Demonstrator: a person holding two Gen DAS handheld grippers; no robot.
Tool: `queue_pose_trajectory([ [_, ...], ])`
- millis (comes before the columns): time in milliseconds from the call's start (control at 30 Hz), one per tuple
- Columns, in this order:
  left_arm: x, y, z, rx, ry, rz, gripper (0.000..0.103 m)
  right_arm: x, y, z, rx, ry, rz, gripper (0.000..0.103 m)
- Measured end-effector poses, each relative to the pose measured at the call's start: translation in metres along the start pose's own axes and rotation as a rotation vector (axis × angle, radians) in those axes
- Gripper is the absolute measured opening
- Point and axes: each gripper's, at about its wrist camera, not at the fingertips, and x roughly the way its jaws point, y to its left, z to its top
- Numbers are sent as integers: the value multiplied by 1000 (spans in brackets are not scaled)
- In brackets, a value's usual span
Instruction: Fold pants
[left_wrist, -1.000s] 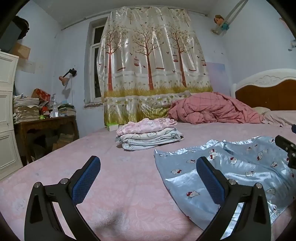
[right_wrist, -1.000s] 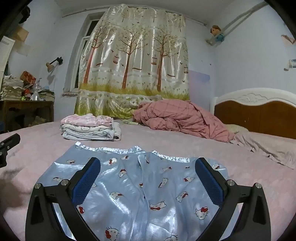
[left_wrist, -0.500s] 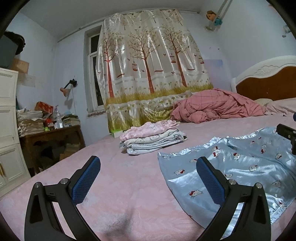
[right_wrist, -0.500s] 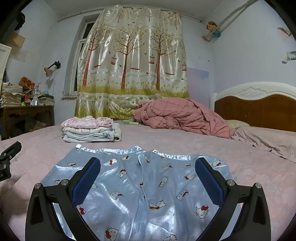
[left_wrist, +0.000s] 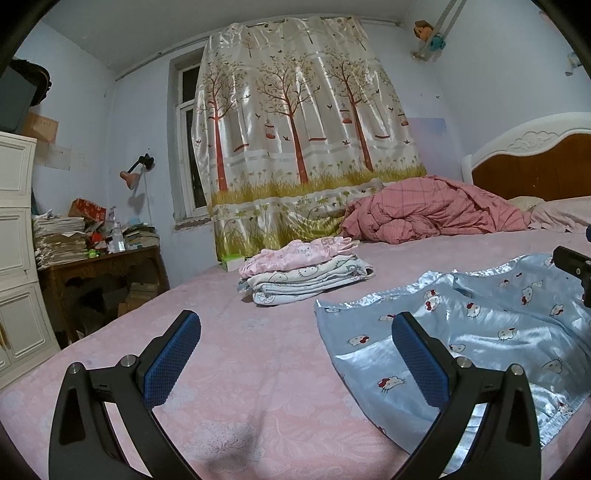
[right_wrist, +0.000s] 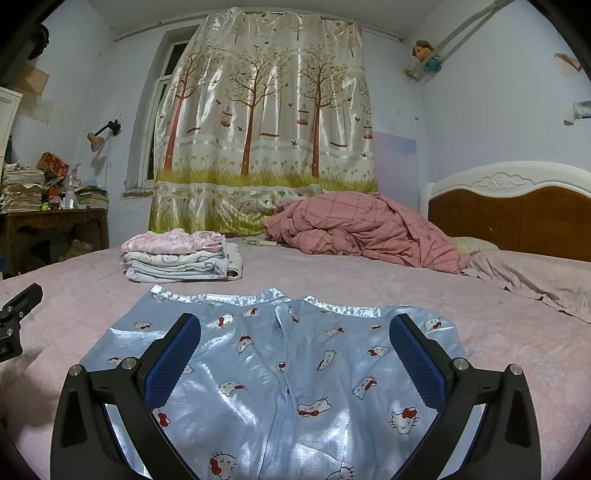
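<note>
The pants (right_wrist: 288, 373), pale blue and shiny with a printed cat-face pattern, lie spread flat on the bed (right_wrist: 480, 332), waistband toward the far side and legs running toward the camera in the right wrist view. The bed wears a pink cover with a faint floral relief. The right gripper (right_wrist: 294, 360) hangs just above the pants, roughly over their middle seam, its two blue-padded fingers (right_wrist: 173, 363) set wide apart with nothing between them. The left gripper (left_wrist: 295, 362) is off to the side of the garment, over bare pink cover; its fingers are likewise spread wide and hold nothing, and its right pad (left_wrist: 419, 363) sits in line with the near edge of the pants (left_wrist: 461, 343). Whether either gripper touches the fabric cannot be told. A black part of the other gripper shows at the right edge of the left wrist view and at the left edge of the right wrist view. Farther up the bed, well apart from the pants, sits a stack of folded clothes (right_wrist: 177, 258), pink on top of white. Beyond that lies a rumpled pink checked quilt (right_wrist: 362, 232) near the wooden headboard (right_wrist: 517, 218). A tree-patterned curtain (right_wrist: 258, 125) covers the window, and a dark wooden surface (left_wrist: 99, 266) piled with papers stands beside the bed.
</note>
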Motion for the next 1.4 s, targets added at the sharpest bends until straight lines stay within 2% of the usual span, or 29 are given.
queue_pose_trajectory([
  [1133, 3, -2, -5, 14, 14, 8, 103, 2, -3, -1, 2, 7, -1, 103],
  [1400, 3, -1, -5, 14, 13, 7, 103, 6, 2, -8, -47, 19, -39, 103],
])
